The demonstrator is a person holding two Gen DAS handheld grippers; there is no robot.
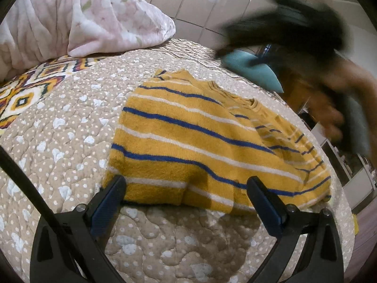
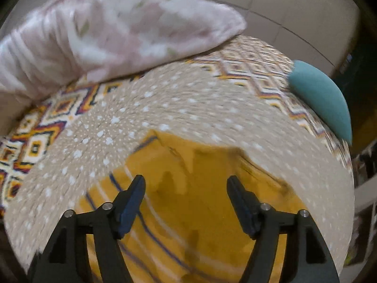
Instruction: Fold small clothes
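Yellow sweater (image 1: 195, 141) with blue and white stripes lying flat on quilted beige bedspread (image 1: 70, 141), partly folded, one sleeve laid across right side, collar at far end. Left gripper (image 1: 186, 188) low over near hem of sweater, jaws spread wide, nothing between them; fingertips (image 1: 116, 181) over or just at hem edge, contact hard to judge from this angle. Right gripper (image 2: 186, 184) above sweater (image 2: 188, 200) in own view, jaws apart, empty, no cloth pinched; view heavily motion-blurred. In left wrist view, dark blurred shape at far right, probably right gripper (image 1: 282, 30) with person's hand (image 1: 329, 108) on it, raised above right side of sweater, detail smeared. Pink floral duvet (image 1: 77, 18) bunched at far left of bed. Patterned diamond-print sheet (image 1: 26, 94) showing beyond beige quilt on left and along far edge. Teal cushion (image 2: 322, 99) at far right edge of bed, well apart from sweater. Tiled wall (image 2: 282, 7) behind bed.
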